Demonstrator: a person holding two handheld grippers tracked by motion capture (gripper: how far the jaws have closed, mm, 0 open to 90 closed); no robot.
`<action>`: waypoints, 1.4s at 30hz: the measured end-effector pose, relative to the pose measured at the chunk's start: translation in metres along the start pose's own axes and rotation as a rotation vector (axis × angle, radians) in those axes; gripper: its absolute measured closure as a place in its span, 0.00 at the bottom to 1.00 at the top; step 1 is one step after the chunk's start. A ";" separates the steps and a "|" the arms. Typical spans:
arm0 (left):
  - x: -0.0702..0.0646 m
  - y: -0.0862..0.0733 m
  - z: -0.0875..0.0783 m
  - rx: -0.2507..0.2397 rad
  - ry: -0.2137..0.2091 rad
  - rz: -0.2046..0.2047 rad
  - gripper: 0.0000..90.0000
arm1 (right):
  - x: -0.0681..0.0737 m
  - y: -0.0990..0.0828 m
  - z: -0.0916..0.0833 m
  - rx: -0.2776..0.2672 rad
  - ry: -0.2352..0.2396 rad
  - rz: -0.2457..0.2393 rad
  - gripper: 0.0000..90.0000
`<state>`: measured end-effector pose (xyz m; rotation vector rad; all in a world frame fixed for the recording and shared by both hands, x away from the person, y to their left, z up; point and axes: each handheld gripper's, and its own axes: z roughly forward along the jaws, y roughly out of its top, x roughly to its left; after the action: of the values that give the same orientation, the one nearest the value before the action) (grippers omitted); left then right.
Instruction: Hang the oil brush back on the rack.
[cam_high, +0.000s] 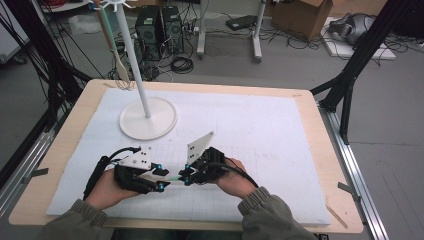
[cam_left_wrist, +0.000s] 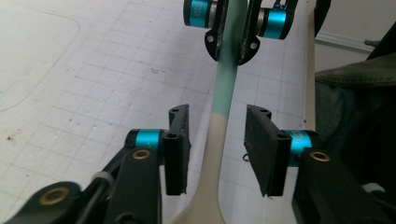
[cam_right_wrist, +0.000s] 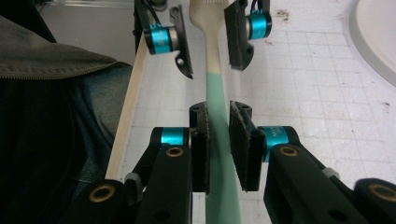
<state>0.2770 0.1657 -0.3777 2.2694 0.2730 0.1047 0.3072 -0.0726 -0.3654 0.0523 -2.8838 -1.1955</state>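
Note:
A long utensil (cam_high: 173, 178) with a mint-green handle (cam_right_wrist: 215, 93) and a cream head end (cam_left_wrist: 212, 154) hangs level above the white mat, near the table's front edge. My right gripper (cam_right_wrist: 222, 144) is shut on the green handle, with both pads pressing it. My left gripper (cam_left_wrist: 219, 149) faces it from the other side, and its jaws straddle the cream part with a gap on each side. In the high view the left gripper (cam_high: 160, 177) and the right gripper (cam_high: 187, 175) meet tip to tip.
A white stand with a round base (cam_high: 148, 118) rises at the mat's back left, and a green-handled utensil (cam_high: 112, 47) hangs from its top. The gridded white mat (cam_high: 260, 130) covers the wooden table (cam_high: 327, 165). A person's sleeves come in at the front edge.

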 end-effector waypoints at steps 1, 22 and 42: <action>0.000 0.000 0.000 0.006 0.001 -0.001 0.70 | 0.000 0.001 0.001 0.003 0.001 0.003 0.88; 0.004 -0.002 0.008 0.069 -0.044 -0.014 0.88 | 0.000 0.008 0.010 0.022 -0.001 -0.016 0.86; 0.000 -0.007 0.001 0.060 -0.007 -0.010 0.90 | -0.014 -0.024 -0.006 -0.074 -0.014 0.153 0.66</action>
<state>0.2762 0.1697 -0.3832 2.3272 0.2869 0.0838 0.3216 -0.0938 -0.3781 -0.1757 -2.7919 -1.2766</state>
